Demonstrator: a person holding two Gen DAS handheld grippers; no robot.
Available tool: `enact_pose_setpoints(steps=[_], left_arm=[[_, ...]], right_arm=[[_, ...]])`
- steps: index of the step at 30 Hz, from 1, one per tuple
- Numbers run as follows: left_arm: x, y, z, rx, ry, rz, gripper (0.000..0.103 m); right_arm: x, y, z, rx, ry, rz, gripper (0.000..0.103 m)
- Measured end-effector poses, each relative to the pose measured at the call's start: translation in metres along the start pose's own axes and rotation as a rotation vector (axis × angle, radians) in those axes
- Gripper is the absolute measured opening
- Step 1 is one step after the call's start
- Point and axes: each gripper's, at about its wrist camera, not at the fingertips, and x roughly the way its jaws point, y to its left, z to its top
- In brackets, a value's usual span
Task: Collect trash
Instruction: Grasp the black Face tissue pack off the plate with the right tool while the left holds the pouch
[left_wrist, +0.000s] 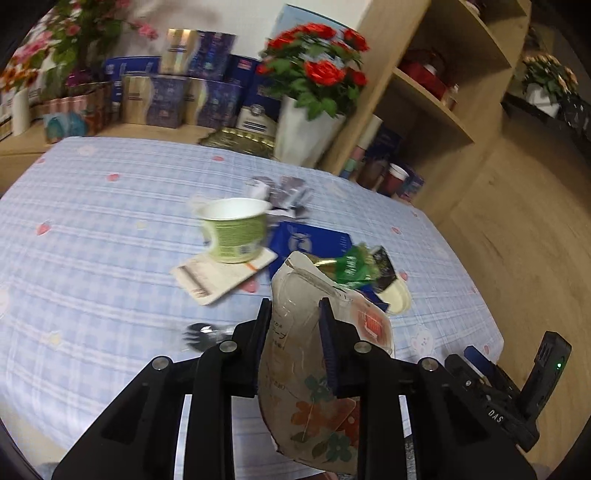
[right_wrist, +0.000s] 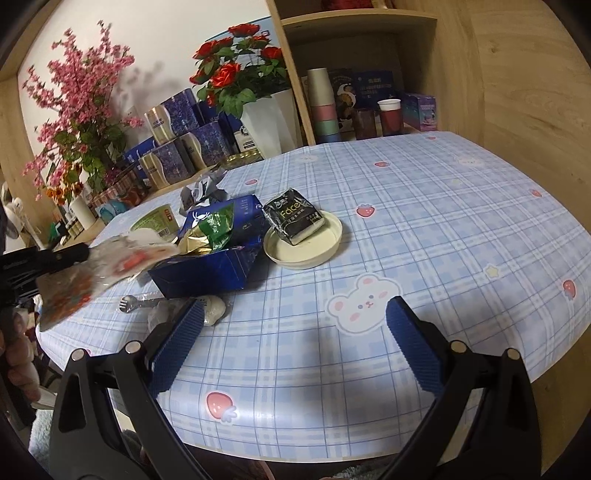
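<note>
The left gripper (left_wrist: 295, 306) pinches a crumpled floral plastic bag (left_wrist: 314, 369) between its 2 fingers, holding it above the near edge of the blue plaid table (left_wrist: 92, 221). The right gripper (right_wrist: 295, 314) hangs over the tablecloth with its fingers spread wide, nothing between them.

Just beyond the bag lies a torn blue carton (right_wrist: 214, 266) with a green wrapper (right_wrist: 218, 225) in it. Beside the carton, a black tissue pack (right_wrist: 295, 216) rests on a cream lid (right_wrist: 314, 254). A green paper cup (left_wrist: 234, 229) stands on a flat card (left_wrist: 221, 273). A metal spork (right_wrist: 136, 303) lies near the carton. Red roses (left_wrist: 317, 62) in a white pot stand at the table's far edge.
</note>
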Motion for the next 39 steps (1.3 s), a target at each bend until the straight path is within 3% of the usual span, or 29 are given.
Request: enact_pose_setpoints(steps=[6, 11, 19, 24, 27, 28, 29, 31, 39], left_arm=[[-0.028, 0.028, -0.002, -0.049, -0.077, 0.051, 0.025], [-0.039, 0.045, 0.001, -0.071, -0.121, 0.080, 0.025], [-0.039, 0.068, 0.004, -0.116, -0.131, 0.088, 0.025], [-0.036, 0.076, 0.002, -0.134, -0.123, 0.089, 0.025], [-0.035, 0.078, -0.001, -0.142, -0.117, 0.086, 0.025], [-0.035, 0.079, -0.001, -0.142, -0.115, 0.084, 0.025], [-0.034, 0.079, -0.002, -0.142, -0.114, 0.083, 0.025], [-0.034, 0.079, -0.003, -0.143, -0.110, 0.081, 0.025], [-0.041, 0.073, -0.007, -0.128, -0.111, 0.067, 0.025]], right_arm=[[0.014, 0.007, 0.017, -0.084, 0.016, 0.008, 0.097], [0.048, 0.000, 0.054, -0.179, 0.022, -0.055, 0.097], [0.127, 0.013, 0.085, -0.433, 0.141, -0.124, 0.096], [0.163, 0.022, 0.085, -0.520, 0.216, -0.138, 0.086], [0.173, 0.021, 0.086, -0.494, 0.244, -0.123, 0.077], [0.174, 0.019, 0.087, -0.477, 0.256, -0.110, 0.071], [0.175, 0.019, 0.087, -0.468, 0.267, -0.096, 0.059], [0.174, 0.021, 0.084, -0.474, 0.277, -0.094, 0.050], [0.139, 0.020, 0.082, -0.367, 0.220, -0.031, 0.047]])
